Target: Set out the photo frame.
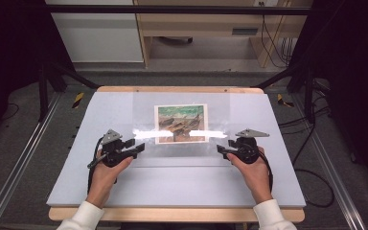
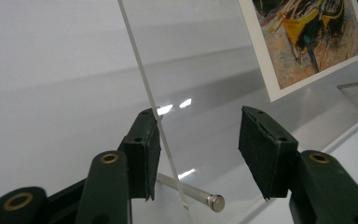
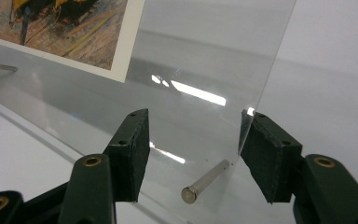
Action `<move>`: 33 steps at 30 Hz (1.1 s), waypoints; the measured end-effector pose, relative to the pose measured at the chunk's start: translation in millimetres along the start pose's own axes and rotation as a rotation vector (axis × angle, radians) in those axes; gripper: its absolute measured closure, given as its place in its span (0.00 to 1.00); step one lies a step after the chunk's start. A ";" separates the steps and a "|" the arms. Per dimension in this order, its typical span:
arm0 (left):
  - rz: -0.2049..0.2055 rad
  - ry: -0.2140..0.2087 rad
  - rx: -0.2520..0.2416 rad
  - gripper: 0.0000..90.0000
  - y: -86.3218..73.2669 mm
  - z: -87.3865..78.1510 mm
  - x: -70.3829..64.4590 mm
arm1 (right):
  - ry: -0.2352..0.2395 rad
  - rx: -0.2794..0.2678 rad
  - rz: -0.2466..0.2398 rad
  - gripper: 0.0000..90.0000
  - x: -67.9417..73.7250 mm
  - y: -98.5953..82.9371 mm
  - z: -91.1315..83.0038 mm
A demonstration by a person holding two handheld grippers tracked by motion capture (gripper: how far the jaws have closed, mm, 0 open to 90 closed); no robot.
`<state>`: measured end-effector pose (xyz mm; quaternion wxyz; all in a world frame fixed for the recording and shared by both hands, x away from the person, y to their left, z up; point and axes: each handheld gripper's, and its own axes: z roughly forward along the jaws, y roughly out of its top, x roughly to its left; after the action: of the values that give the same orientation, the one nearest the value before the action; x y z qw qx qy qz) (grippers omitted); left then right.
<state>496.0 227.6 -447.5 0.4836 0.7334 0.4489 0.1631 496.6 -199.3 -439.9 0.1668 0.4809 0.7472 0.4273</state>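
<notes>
Both hands are at the near half of the worktop (image 1: 76, 182), one gripper at each side of a clear sheet (image 1: 182, 143) that lies flat in the middle. Under or inside that sheet sits a picture (image 1: 181, 123), a painted scene with a white border, toward the far side of centre. Bright glare streaks cross the sheet just below the picture's middle.

The left gripper (image 1: 139, 147) points inward at the sheet's left edge, and the left gripper view has the detail: jaws spread wide, the sheet's (image 2: 205, 70) thin edge running up just inside one pad, close against it, though contact is hard to call. A small metal pin (image 2: 193, 195) lies on the surface between the jaws, its round head toward the middle. The picture's (image 2: 307, 42) corner shows at the upper right of that view, yellow and orange strokes on it.

The right gripper (image 1: 220, 150) mirrors it at the sheet's right edge. In the right gripper view the jaws are likewise spread, the sheet's (image 3: 200, 60) edge running down to the inner face of one pad, seemingly touching it. A second metal pin (image 3: 205, 182) lies between these jaws, head toward the camera. The picture (image 3: 65, 28) sits at upper left there.

Neither gripper is pinching anything; the sheet rests on the worktop.
</notes>
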 end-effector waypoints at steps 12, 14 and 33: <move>0.008 0.008 0.005 0.60 -4.7 -6.4 -3.4 | -0.007 0.003 -0.001 0.55 2.2 -6.1 -6.4; 0.009 0.006 0.010 0.61 -5.6 -8.2 -3.4 | -0.006 0.004 -0.008 0.57 2.1 -6.7 -7.0; 0.001 0.016 0.005 0.67 -13.2 -14.5 -7.9 | -0.024 0.011 -0.031 0.64 5.4 -15.1 -13.4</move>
<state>475.3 231.0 -450.4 0.4780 0.7335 0.4530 0.1681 476.5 -203.6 -443.3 0.1798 0.4752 0.7549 0.4147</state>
